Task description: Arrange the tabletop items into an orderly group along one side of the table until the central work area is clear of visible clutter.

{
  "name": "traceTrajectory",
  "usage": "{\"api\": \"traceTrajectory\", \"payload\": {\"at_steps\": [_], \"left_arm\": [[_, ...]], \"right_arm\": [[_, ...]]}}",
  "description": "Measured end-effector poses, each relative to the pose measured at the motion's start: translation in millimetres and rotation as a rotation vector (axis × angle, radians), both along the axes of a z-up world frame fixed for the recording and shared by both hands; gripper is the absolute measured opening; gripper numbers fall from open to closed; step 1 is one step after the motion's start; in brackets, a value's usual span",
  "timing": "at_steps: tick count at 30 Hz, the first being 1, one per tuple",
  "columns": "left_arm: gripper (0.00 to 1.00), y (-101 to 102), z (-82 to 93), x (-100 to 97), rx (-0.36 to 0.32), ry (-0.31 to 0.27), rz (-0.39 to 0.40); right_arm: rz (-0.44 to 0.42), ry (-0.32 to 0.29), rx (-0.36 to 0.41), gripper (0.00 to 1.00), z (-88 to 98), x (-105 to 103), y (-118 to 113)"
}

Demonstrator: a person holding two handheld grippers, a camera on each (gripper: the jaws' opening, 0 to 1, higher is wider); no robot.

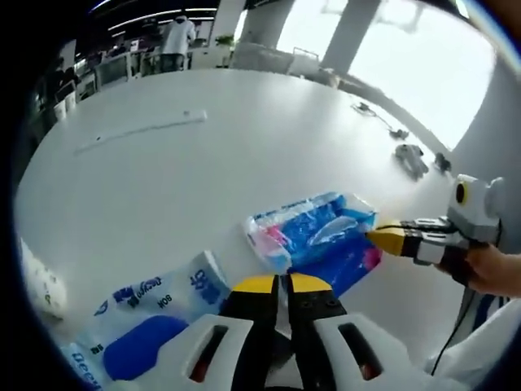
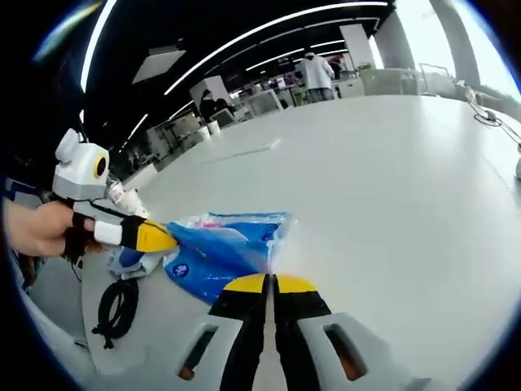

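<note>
Left gripper view: left gripper (image 1: 281,283), bottom centre, jaws pressed together on nothing. Right of centre, the blue-and-pink plastic tissue pack (image 1: 317,239) lies on the white round table (image 1: 163,179); the right gripper (image 1: 379,237) pinches its right edge. A white-and-blue wrapped pack (image 1: 151,314) lies lower left.

Right gripper view: the left gripper (image 2: 167,239) touches the pack (image 2: 224,248); a black coiled cable (image 2: 118,308) lies lower left.

In the left gripper view the white tissue pack (image 1: 142,314) with blue print runs off the lower left edge, and the left claw (image 1: 282,283) covers its right end. The print on it is too distorted to read. Small dark items (image 1: 411,155) far across the counter (image 1: 187,179) are too small to identify. In the right gripper view the other claw's yellow tip (image 2: 151,237) hides part of the blue wipes packet (image 2: 224,252), and the white pack (image 2: 134,261) behind it is mostly hidden
</note>
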State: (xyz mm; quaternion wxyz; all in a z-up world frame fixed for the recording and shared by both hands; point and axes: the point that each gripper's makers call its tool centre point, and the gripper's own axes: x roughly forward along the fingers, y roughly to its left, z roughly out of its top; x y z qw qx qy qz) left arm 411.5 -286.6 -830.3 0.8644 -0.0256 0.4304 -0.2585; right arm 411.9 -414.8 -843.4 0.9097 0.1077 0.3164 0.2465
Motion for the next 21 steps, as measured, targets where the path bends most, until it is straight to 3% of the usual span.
{"api": "traceTrajectory", "payload": {"at_steps": [4, 6, 13, 16, 21], "left_arm": [[0.14, -4.2, 6.7, -0.4, -0.039, -0.008, 0.005], [0.23, -6.1, 11.6, 1.2, -0.058, -0.023, 0.015], [0.39, -11.9, 33.7, -0.3, -0.105, -0.103, 0.018], [0.52, -7.1, 37.8, -7.0, -0.107, -0.102, 0.039], [0.80, 4.0, 52.2, -15.4, -0.117, -0.159, 0.096]], "right_arm": [[-0.020, 0.005, 0.055, 0.15, 2.9, 0.1, 1.0], [-0.019, -0.009, 0.041, 0.21, 4.2, -0.7, -0.1], [-0.051, -0.069, 0.040, 0.48, 20.3, -1.1, -5.3], [-0.053, -0.076, 0.035, 0.55, 26.0, -4.5, -5.7], [-0.044, -0.108, 0.033, 0.65, 38.1, -8.8, -4.0]]}}
